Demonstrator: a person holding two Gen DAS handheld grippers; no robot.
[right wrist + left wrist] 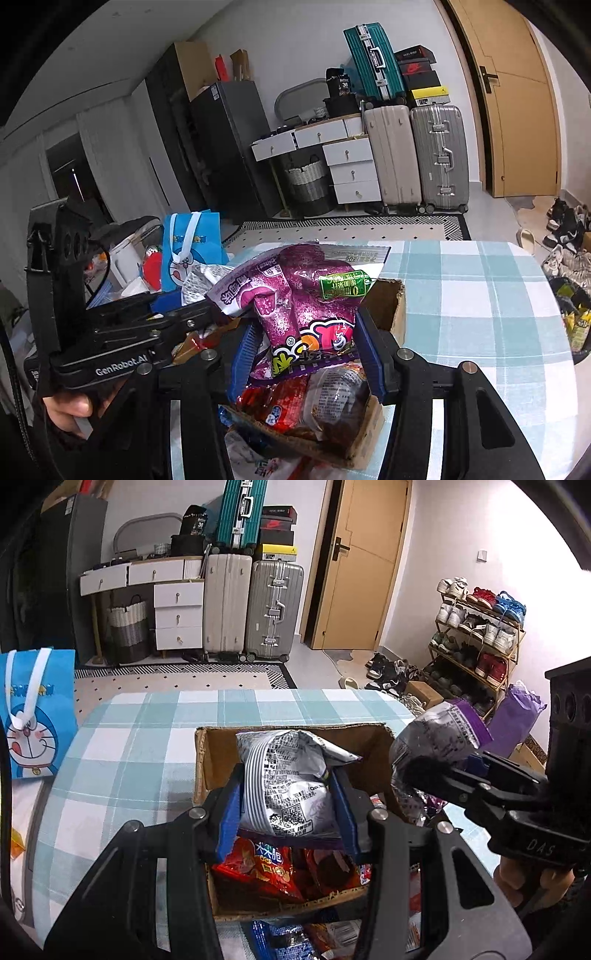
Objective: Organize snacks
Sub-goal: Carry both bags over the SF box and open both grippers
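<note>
You are working over a table covered in a teal-and-white checked cloth (122, 746), with a patterned rug on the floor beyond it. Against the far wall stand 2 upright suitcases (255, 609), a white drawer unit (179, 616) and a woven basket (127, 626); a wooden door (364, 561) and a loaded shoe rack (476, 635) fill the right side. A blue cartoon gift bag (31, 709) stands at the table's left edge.

An open cardboard box (218, 749) sits on the cloth, with red snack packs (266, 864) lying in its bottom.

Your left gripper (288, 805) reaches forward over the box, its blue-padded fingers (231, 812) clamped on a silver printed snack bag (291, 786) that hangs above the red packs.

Your right gripper (306, 350) is held just beside it, also above the box, squeezing a purple glittery snack bag (295, 295) between its pads; the bag's top stands up past the fingers with a green label on it. From the left wrist view this gripper comes in from the right, level with the box's rim, and your hand (532, 882) wraps its handle.
</note>
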